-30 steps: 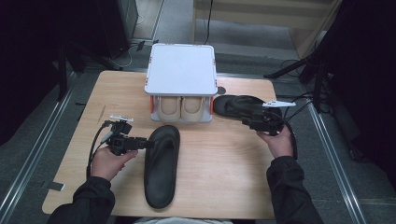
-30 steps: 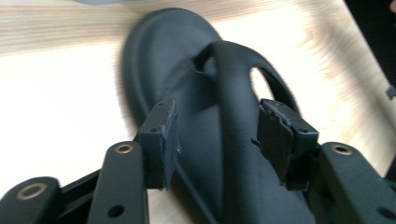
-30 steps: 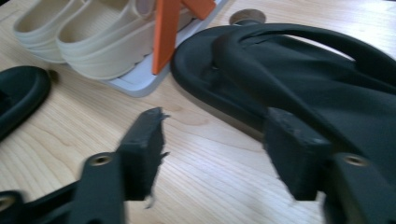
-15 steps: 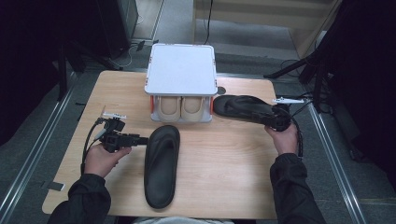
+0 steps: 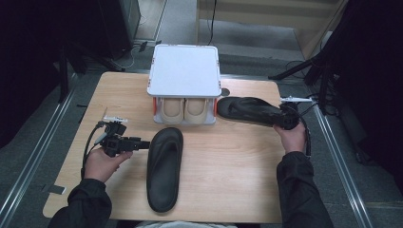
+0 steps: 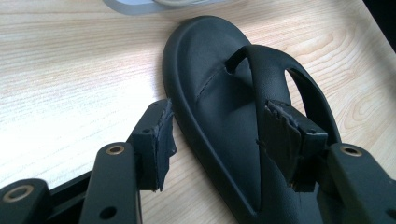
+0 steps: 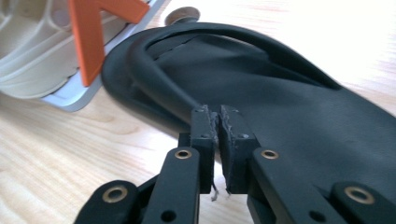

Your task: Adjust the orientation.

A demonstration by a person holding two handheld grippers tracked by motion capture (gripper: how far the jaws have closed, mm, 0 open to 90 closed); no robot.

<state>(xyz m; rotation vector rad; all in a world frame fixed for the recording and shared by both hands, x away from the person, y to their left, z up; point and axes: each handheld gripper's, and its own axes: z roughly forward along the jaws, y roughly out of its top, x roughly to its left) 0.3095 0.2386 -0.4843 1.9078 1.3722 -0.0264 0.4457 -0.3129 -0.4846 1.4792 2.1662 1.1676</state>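
Note:
A black flip-flop sandal (image 5: 164, 166) (image 6: 224, 93) lies lengthwise on the wooden table (image 5: 228, 190). My left gripper (image 5: 145, 142) (image 6: 222, 128) is open at its left edge. Its jaws have just been opening, and the sandal's rim and strap lie between them with the pads apart from both. A second black sandal (image 5: 247, 110) (image 7: 280, 93) lies crosswise beside the rack. My right gripper (image 5: 285, 118) (image 7: 217, 116) is at its right end. Its jaws have just been closing and now stand shut where the strap meets the rim. I cannot tell if anything is pinched.
A small white shoe rack (image 5: 184, 71) with orange side pieces (image 7: 93, 28) stands at the back middle, and a pair of beige slippers (image 5: 183, 109) sits inside it. Cables trail from both grippers. The table's edges are near both hands.
My right hand has moved right, from over the far sandal to its right end. The left hand and both sandals have stayed in place.

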